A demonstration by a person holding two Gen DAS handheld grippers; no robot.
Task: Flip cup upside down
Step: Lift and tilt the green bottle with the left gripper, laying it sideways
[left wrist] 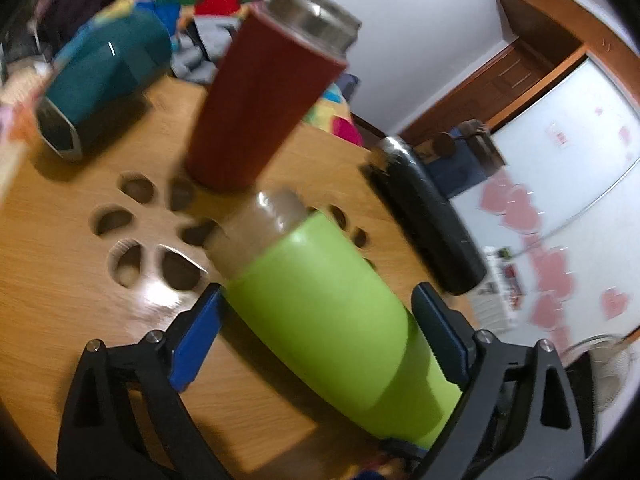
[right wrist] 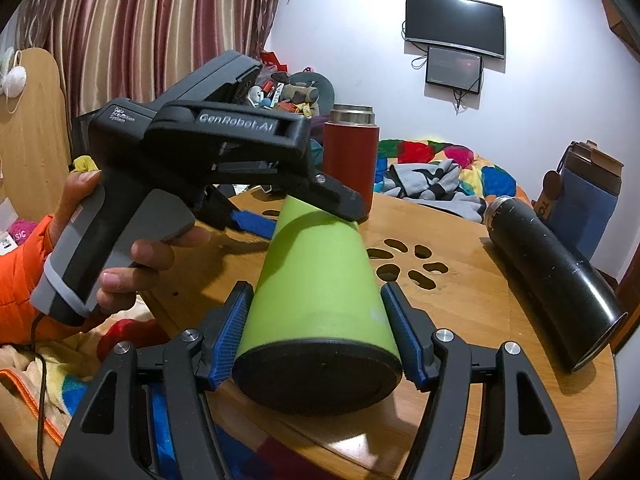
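Observation:
A lime-green cup (left wrist: pixel 332 312) with a steel threaded neck is held tilted above the wooden table (left wrist: pixel 60 240). In the left wrist view my left gripper (left wrist: pixel 320 340) has its blue pads on both sides of the green body; the left pad (left wrist: pixel 196 344) looks slightly off the wall. In the right wrist view the green cup (right wrist: pixel 320 280) shows its black base toward the camera. My right gripper (right wrist: pixel 318 340) is shut on it near the base. The left gripper's body (right wrist: pixel 208 148), held by a hand, grips the cup's far end.
A red flask (left wrist: pixel 260 108) stands upright behind the green cup. A black flask (right wrist: pixel 556 276) lies on its side at the right. A teal flask (left wrist: pixel 104 80) lies at the far left. The table has cut-out holes (left wrist: pixel 152 240) in its middle. A bed with clothes lies beyond.

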